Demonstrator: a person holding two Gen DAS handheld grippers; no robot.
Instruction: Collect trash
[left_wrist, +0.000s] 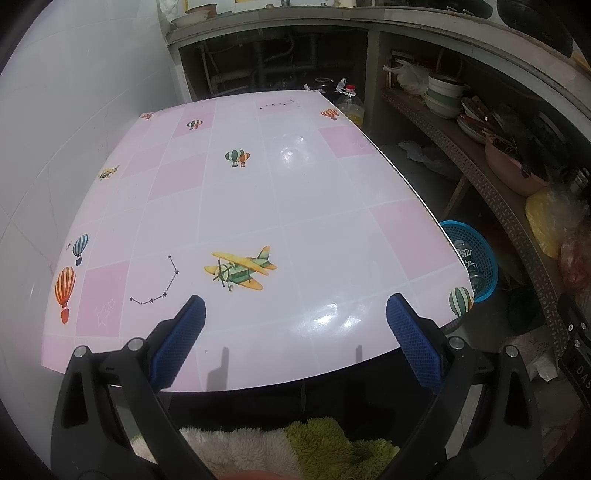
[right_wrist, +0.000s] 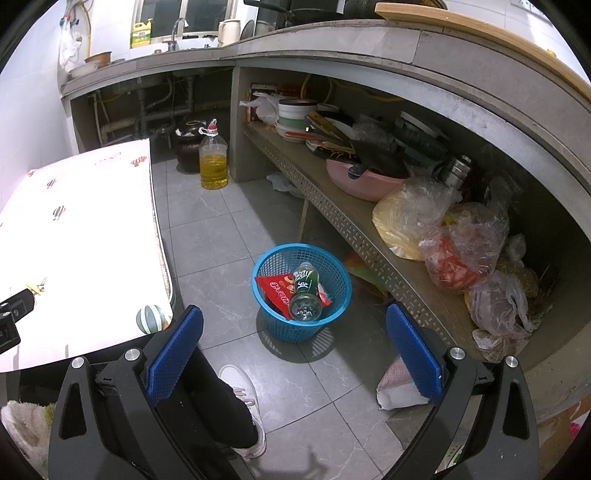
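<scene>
A grey tiled kitchen floor (right_wrist: 221, 236) runs between a pink-and-white worktop (left_wrist: 258, 206) printed with balloons and aeroplanes and a concrete counter whose lower shelf (right_wrist: 354, 221) is crowded with bowls, pans and plastic bags. On the floor, near the corner of the worktop and just in front of the shelf, stands a blue mesh basket (right_wrist: 334, 273). Inside it lie a clear plastic bottle (right_wrist: 306, 291) with a green label, leaning with its base upward, and a red snack wrapper (right_wrist: 275, 290) beside it. A jug of yellow oil (right_wrist: 213, 162) stands further back on the floor. The left claw (left_wrist: 295, 306) hangs above the near edge of the worktop, blue pads spread wide and holding nothing. The right claw (right_wrist: 294, 314) hovers over the floor short of the basket, likewise spread and empty, above a person's dark trouser leg and white shoe (right_wrist: 245, 402).
</scene>
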